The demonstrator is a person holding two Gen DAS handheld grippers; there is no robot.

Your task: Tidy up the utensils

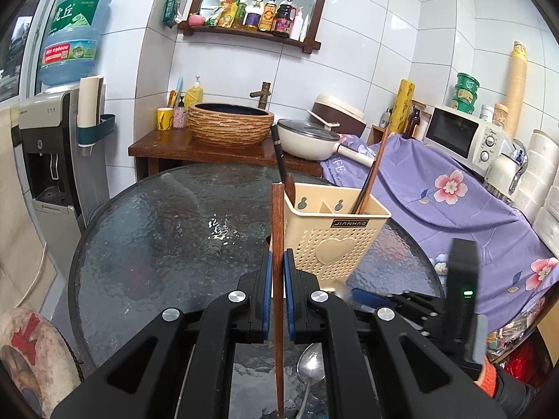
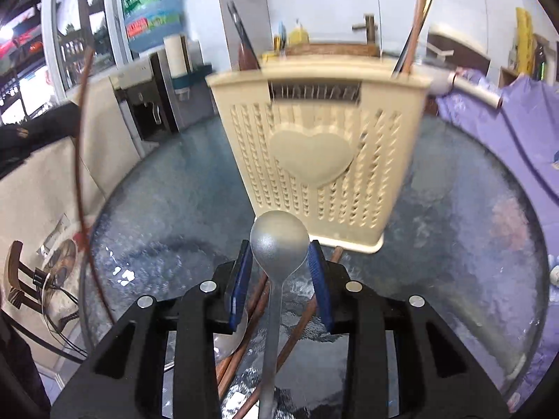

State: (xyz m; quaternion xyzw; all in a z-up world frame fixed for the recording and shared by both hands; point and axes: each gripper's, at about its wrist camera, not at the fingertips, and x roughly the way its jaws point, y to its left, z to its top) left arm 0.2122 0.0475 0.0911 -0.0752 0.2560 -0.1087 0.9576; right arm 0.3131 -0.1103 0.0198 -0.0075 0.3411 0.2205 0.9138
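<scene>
The left hand-held gripper point(image 1: 278, 262) is clamped on a long reddish-brown wooden chopstick point(image 1: 277, 230), held upright between its blue pads, with the stick's top end just left of the cream perforated plastic utensil holder with a raised heart on its front point(image 1: 332, 241). That holder stands on the round dark textured-glass bench point(image 1: 167, 230), toward its far right, and already carries a dark-handled utensil point(image 1: 279, 160) in its left compartment and brown chopsticks point(image 1: 372, 174) in its right one. The right hand-held gripper point(image 2: 279, 265) grips a matte silver metal spoon point(image 2: 279, 241) by the neck, bowl forward and raised, just in front of the holder's near face; more wooden chopsticks point(image 2: 258, 314) lie on the glass beneath it, and another shiny spoon point(image 1: 311, 370) lies near the left hand-held gripper. The step in hand looks like dropping each held piece into its compartment. To do it well, lift the spoon clear above the near rim before moving forward, tip it handle-down over the left compartment, and release only once the handle is inside; the chopstick should go to the right compartment with its mates, lowered straight so it does not knock the light holder over
</scene>
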